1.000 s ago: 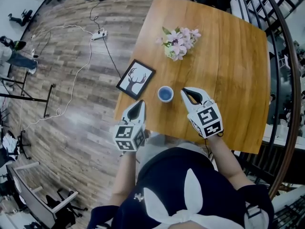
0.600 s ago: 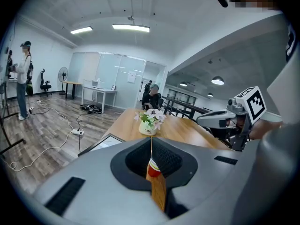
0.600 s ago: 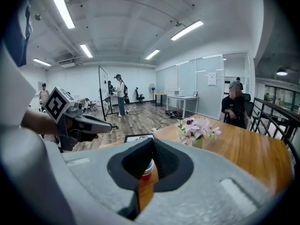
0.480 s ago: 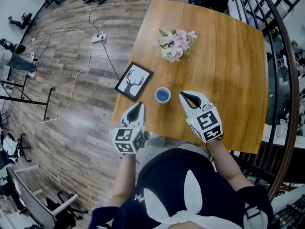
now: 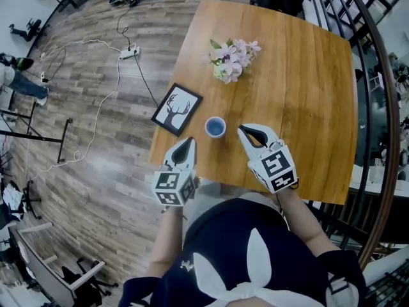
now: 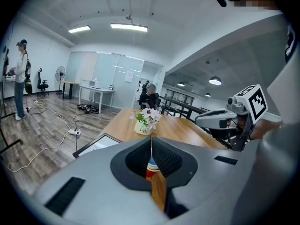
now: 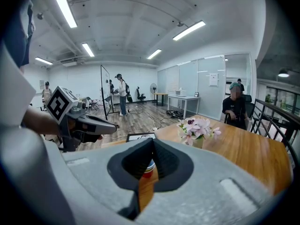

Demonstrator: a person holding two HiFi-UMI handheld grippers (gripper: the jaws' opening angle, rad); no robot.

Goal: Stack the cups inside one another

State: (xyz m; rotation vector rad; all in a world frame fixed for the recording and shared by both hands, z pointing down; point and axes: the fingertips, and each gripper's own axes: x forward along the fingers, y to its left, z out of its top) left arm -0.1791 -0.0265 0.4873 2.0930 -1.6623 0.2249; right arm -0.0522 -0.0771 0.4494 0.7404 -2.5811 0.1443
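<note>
— Two tongs entered; how does each stand?
— The left gripper (image 5: pixel 186 142): jaws pressed together, nothing between them; the right gripper (image 5: pixel 244 130): likewise closed and empty; each bears one cube with square markers; both hover over the near edge of the table (image 5: pixel 307 94), tips pointing away from the person.

— The task's item, and its place?
— One cup (image 5: pixel 215 127): round, blue inside as seen from above; from the side its wall shows bands of blue, yellow and red; one rim counted from above, and whether others sit nested within cannot be told; it stands upright on bare wood, ahead of and between the two tips, touching neither.

— Neighbouring items?
— One picture frame (image 5: pixel 176 109): dark, rectangular, a white sheet with a black stag, lying flat at the table's left edge, just beside the cup; one bunch of flowers (image 5: pixel 231 55): pink and white, in a small pale pot, beyond the cup and well apart from it.

— Anything in the way?
— In each gripper view the grey jaw housing covers most of the cup; only a sliver shows through the slit.

— Surroundings?
— The table: one, smooth orange wood, rounded corners; floor (image 5: pixel 96 139): grey-brown planks; one power strip (image 5: pixel 130 47): white, with a trailing cable; railing (image 5: pixel 383 120): dark metal bars, right of the table; one seated person (image 7: pixel 234 108) at the far end.
</note>
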